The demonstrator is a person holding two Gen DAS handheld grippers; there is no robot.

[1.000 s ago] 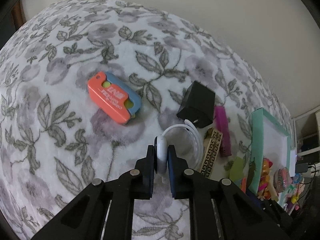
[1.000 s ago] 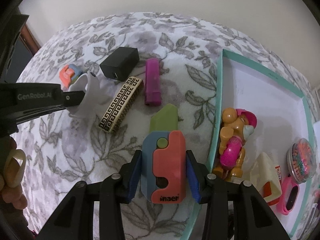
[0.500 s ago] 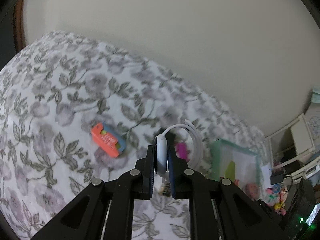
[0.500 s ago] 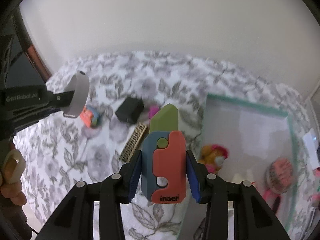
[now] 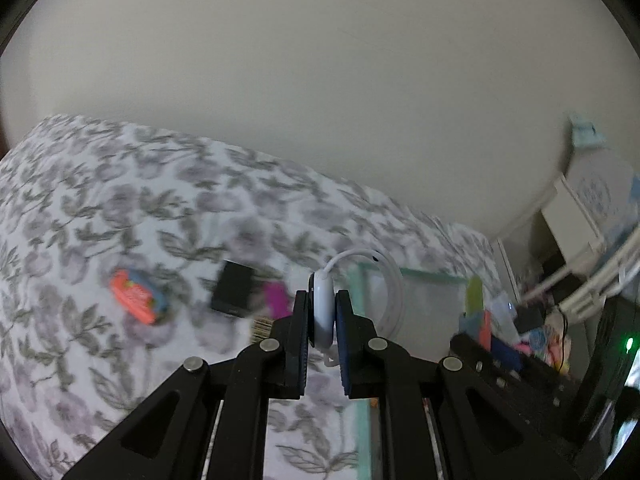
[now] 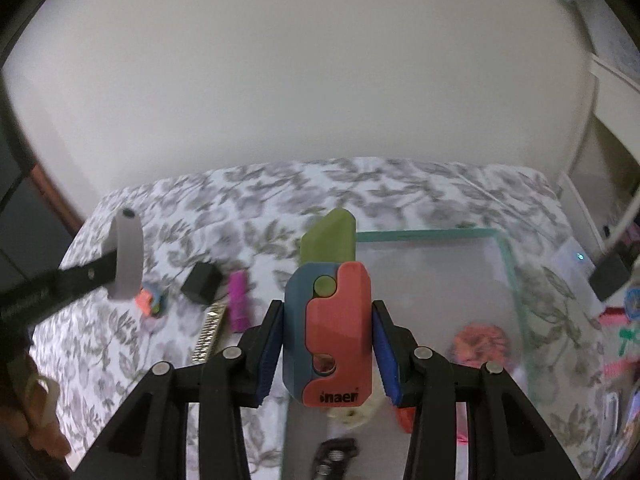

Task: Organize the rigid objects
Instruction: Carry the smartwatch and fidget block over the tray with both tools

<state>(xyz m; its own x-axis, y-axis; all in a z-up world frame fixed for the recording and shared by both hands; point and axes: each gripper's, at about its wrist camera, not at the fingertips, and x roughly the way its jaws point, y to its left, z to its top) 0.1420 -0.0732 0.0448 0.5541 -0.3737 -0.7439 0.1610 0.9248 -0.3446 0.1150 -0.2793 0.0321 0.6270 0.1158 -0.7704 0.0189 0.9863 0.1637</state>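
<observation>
My left gripper [image 5: 322, 314] is shut on a white wristband [image 5: 322, 308] and holds it high above the floral bed; the band also shows in the right wrist view [image 6: 127, 258]. My right gripper [image 6: 327, 334] is shut on a blue, orange and green toy knife [image 6: 328, 320], held in the air over the near left part of the teal-rimmed tray [image 6: 506, 256]. On the bed lie a second orange and blue toy [image 5: 138, 295], a black box [image 5: 233, 289], a magenta block [image 6: 237, 306] and a gold patterned bar [image 6: 209, 330].
The tray holds a round pink item [image 6: 480, 340] and a cream item [image 6: 356, 414] below the toy knife. White furniture [image 5: 572, 216] and cables stand right of the bed. A pale wall [image 6: 300, 80] rises behind it.
Both grippers have risen well above the bed with their loads. The left has swung right toward the tray; the right now hovers over the tray's near left part.
</observation>
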